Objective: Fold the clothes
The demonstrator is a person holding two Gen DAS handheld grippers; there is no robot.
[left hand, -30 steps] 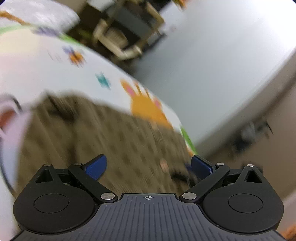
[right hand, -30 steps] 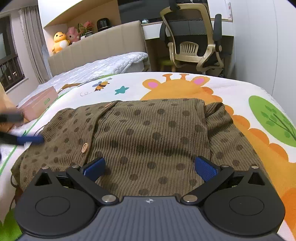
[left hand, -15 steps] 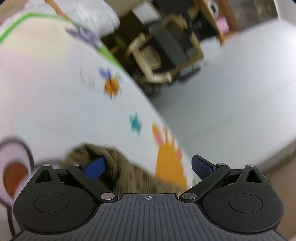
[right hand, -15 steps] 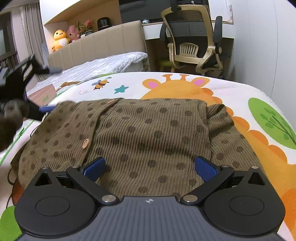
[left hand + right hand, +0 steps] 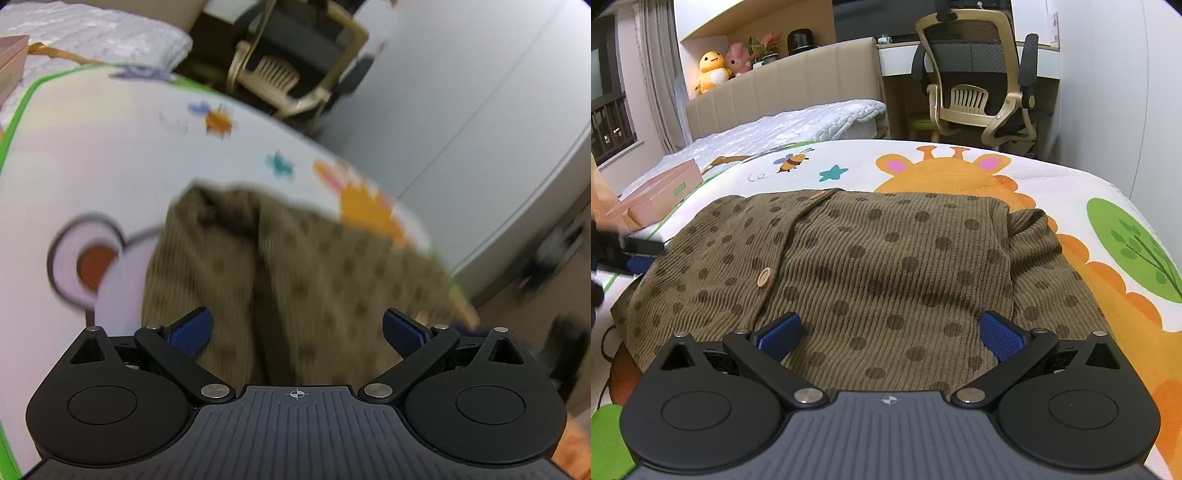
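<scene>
Green lettering, illegible, marks pink box (image 5: 661, 194) beside cardigan (image 5: 871, 269).

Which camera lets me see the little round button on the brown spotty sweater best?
The right wrist view. There the sweater lies sharp and spread on the animal-print cover, and the tan button shows clearly on its front strip. The left wrist view shows only a blurred part of the sweater; I cannot make out a button there.

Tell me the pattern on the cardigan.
Olive-brown ribbed knit cardigan with darker dots; clearest in right wrist view.
</scene>
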